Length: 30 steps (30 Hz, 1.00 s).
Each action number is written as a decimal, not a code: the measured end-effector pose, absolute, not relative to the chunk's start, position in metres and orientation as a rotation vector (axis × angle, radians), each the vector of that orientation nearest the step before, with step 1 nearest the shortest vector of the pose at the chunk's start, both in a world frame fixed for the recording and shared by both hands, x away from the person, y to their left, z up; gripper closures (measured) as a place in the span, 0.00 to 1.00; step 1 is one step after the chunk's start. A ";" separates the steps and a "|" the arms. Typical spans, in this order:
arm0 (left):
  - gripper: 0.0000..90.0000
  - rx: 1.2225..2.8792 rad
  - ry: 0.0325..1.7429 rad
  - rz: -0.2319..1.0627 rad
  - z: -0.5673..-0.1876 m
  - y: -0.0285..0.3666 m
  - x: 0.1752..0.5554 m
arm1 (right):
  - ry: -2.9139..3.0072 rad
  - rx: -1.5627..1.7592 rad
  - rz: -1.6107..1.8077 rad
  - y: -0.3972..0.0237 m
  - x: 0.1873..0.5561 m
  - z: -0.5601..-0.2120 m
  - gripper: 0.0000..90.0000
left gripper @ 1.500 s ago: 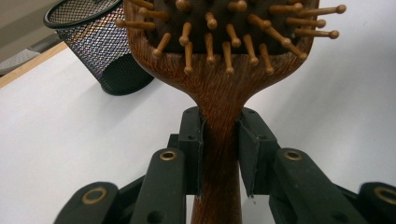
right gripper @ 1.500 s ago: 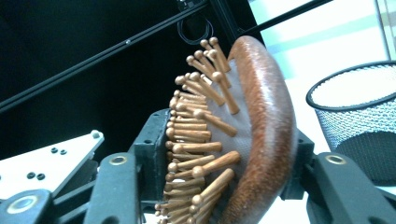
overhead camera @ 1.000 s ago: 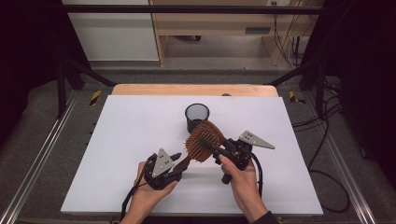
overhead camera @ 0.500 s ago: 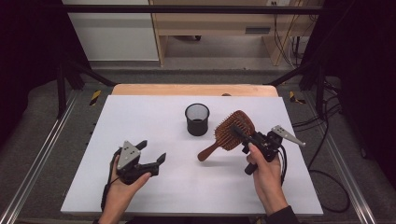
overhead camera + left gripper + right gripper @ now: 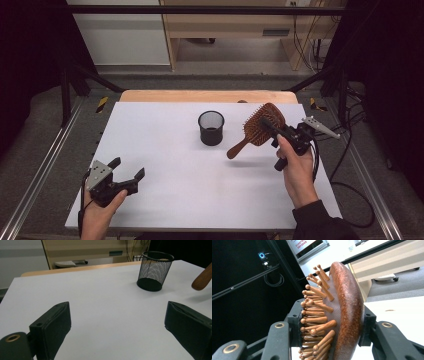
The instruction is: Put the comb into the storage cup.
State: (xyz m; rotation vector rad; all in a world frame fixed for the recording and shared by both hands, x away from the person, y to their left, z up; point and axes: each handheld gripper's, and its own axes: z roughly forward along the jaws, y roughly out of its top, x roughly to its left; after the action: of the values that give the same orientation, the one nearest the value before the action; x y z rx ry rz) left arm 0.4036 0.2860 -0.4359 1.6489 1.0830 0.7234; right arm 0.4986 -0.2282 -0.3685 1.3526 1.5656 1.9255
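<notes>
High view shows our right gripper (image 5: 272, 127) clamped on the wooden hairbrush (image 5: 260, 131), handle slanting toward seven o'clock, mesh cup (image 5: 211, 128) at its nine o'clock, while our left gripper (image 5: 131, 170), jaws just spread empty, sits farther off

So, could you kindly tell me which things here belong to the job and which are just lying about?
In the job:
- hairbrush, clamped in the right claw
- mesh cup

Lying about:
- cables beside the table
- wooden bench behind

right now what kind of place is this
Probably a lab or workshop recording bench: a white table on metal rails, dark curtains, loose cables on the floor.
</notes>
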 end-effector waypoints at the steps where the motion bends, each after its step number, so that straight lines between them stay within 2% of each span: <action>1: 0.08 1.646 1.089 0.726 -0.436 0.286 0.404 | 1.569 1.351 1.922 -0.227 0.501 -0.365 0.57; 5: 0.08 1.636 1.100 0.750 -0.436 0.287 0.404 | 1.575 1.341 1.907 -0.222 0.510 -0.352 0.57; 8: 0.14 1.651 1.129 0.759 -0.439 0.286 0.405 | 1.568 1.336 1.906 -0.220 0.517 -0.341 0.57; 13: 0.11 1.637 1.156 0.766 -0.439 0.287 0.406 | 1.524 1.320 1.932 -0.223 0.524 -0.323 0.57; 19: 0.12 1.635 1.157 0.740 -0.440 0.288 0.406 | 1.507 1.291 1.930 -0.220 0.530 -0.303 0.57; 21: 0.15 1.635 1.152 0.730 -0.440 0.287 0.406 | 1.504 1.281 1.933 -0.218 0.531 -0.299 0.57; 30: 0.13 1.643 1.138 0.744 -0.440 0.286 0.406 | 1.493 1.264 1.951 -0.208 0.541 -0.289 0.57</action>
State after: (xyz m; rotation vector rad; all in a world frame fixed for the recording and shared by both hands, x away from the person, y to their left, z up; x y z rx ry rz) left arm 0.4059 0.2855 -0.4399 1.6426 1.1378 0.7438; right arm 0.5406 -0.2078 -0.2891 1.2637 1.4932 1.9512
